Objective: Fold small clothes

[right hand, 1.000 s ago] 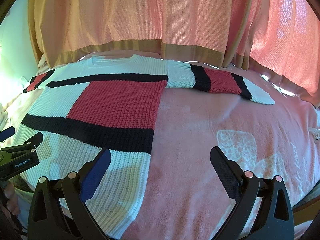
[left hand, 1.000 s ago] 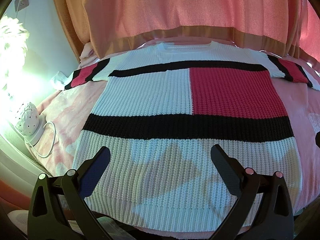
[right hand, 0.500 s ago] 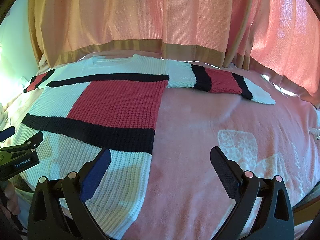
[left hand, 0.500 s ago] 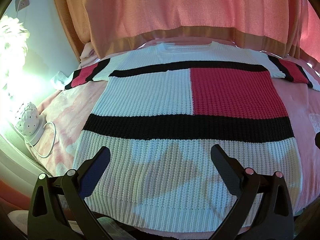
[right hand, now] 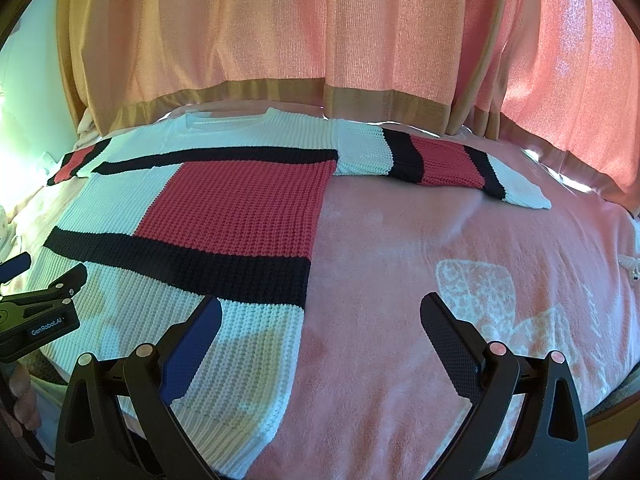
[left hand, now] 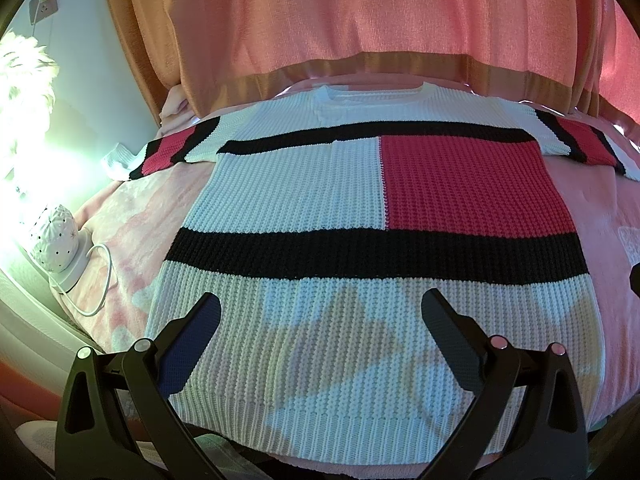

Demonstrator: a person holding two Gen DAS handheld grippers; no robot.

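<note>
A knit sweater [left hand: 320, 200] in white, black and red blocks lies flat and spread out on a pink blanket, neck at the far side, both sleeves stretched sideways. It also shows in the right wrist view [right hand: 192, 232]. My left gripper [left hand: 320, 312] is open and empty, hovering above the sweater's white lower part near the hem. My right gripper [right hand: 320, 316] is open and empty, above the sweater's right lower side edge and the blanket. The left gripper also shows at the left edge of the right wrist view [right hand: 40, 276].
The pink blanket [right hand: 460, 248] covers a bed. Orange-pink curtains [left hand: 360, 20] hang right behind it. A white dotted lamp [left hand: 56, 240] with a cord sits at the bed's left edge under bright light. The right sleeve [right hand: 440, 164] reaches far right.
Almost nothing differs. The right wrist view has shifted very slightly; both grippers stay open over the sweater's lower part.
</note>
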